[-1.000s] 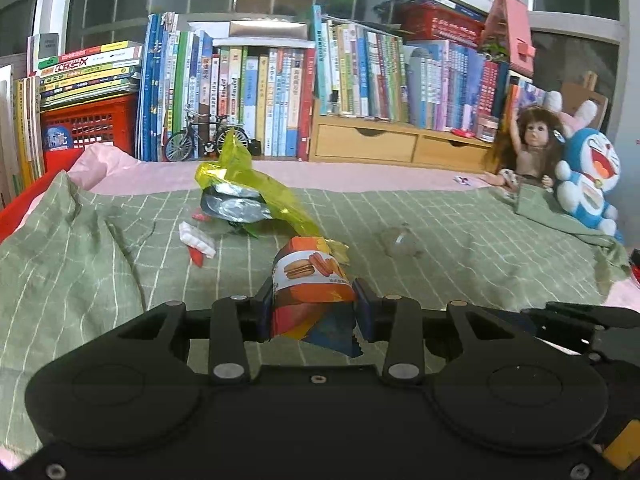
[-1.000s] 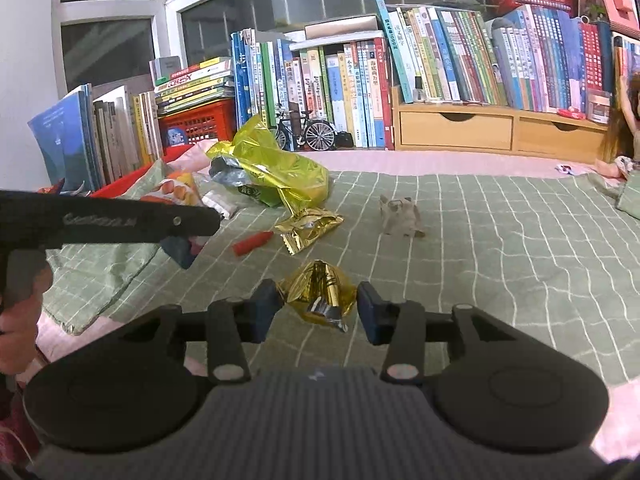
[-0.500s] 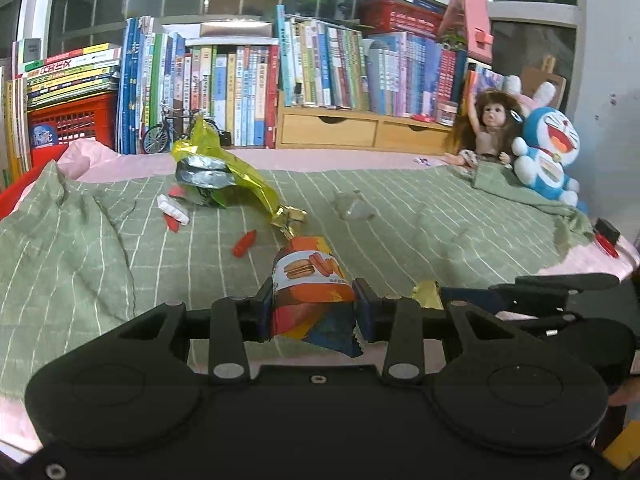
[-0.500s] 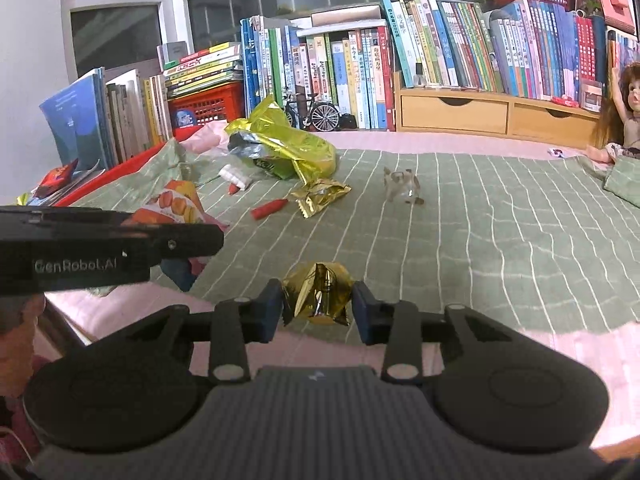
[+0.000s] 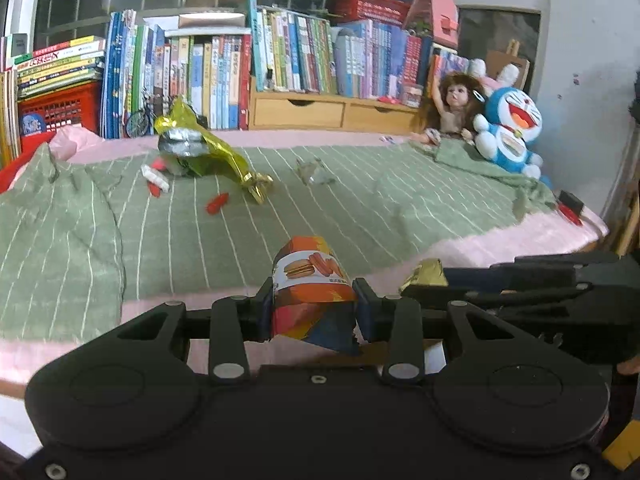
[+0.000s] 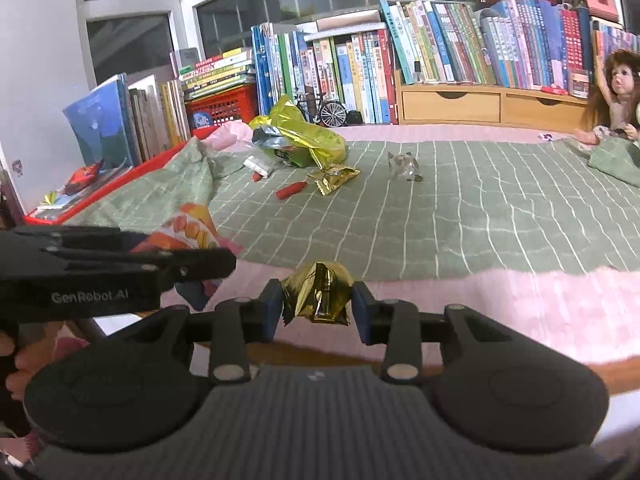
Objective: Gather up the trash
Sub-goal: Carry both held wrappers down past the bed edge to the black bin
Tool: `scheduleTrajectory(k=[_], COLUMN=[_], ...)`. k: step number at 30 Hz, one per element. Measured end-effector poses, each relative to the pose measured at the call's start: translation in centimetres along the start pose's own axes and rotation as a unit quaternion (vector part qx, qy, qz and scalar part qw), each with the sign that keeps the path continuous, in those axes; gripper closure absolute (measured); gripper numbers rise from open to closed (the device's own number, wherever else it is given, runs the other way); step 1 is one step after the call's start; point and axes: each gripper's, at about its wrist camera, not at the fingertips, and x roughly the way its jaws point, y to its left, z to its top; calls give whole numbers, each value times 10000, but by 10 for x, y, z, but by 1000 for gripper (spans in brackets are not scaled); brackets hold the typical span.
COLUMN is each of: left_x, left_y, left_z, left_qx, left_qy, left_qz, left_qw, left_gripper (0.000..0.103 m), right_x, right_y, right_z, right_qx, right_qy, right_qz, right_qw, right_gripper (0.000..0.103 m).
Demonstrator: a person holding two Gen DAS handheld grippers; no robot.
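My left gripper (image 5: 313, 307) is shut on an orange snack wrapper (image 5: 310, 280) printed with a burger, held over the bed's near edge. My right gripper (image 6: 316, 307) is shut on a crumpled gold foil wrapper (image 6: 318, 298). Each gripper shows in the other's view: the right one (image 5: 424, 286) at the right, the left one (image 6: 224, 258) at the left. On the green striped blanket (image 5: 320, 216) lie a big yellow-green foil bag (image 5: 196, 148), a small gold packet (image 6: 334, 178), a red wrapper (image 6: 291, 191), a white packet (image 6: 258, 166) and a clear crumpled wrapper (image 6: 404, 164).
A pink sheet (image 6: 520, 300) borders the blanket at the near edge. Books (image 5: 280, 64), a wooden drawer unit (image 5: 320, 112) and a red basket (image 5: 60, 112) line the back. A doll (image 5: 450, 108) and a blue plush toy (image 5: 510, 132) sit at the far right.
Both grippers have drawn back from the blanket toward and past the bed's near edge, each still shut on its wrapper. The litter on the blanket has stayed in place.
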Motion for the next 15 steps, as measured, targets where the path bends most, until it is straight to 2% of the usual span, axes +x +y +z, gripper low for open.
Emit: scheduleTrajectory(k=[8,12,15], left_x=[-9,-10,-10], left_y=[-13,-16,-17], left_z=[-37,-56,-69], left_qx=[9,-65,-32], left_qy=[480,779,915], left_qz=[-135,-234,-167], left_qw=[9988,9967,9957], left_gripper=[66,66,66], right_x=[-17,-20,-16], right_y=[2,0,-1], right_z=[-29,-44,-54], right_qx=[42,302,364], right_qy=[458,713,906], right_qz=[28,119,92], right_qw=[9989,9969,9952], right_gripper=[62,62,62])
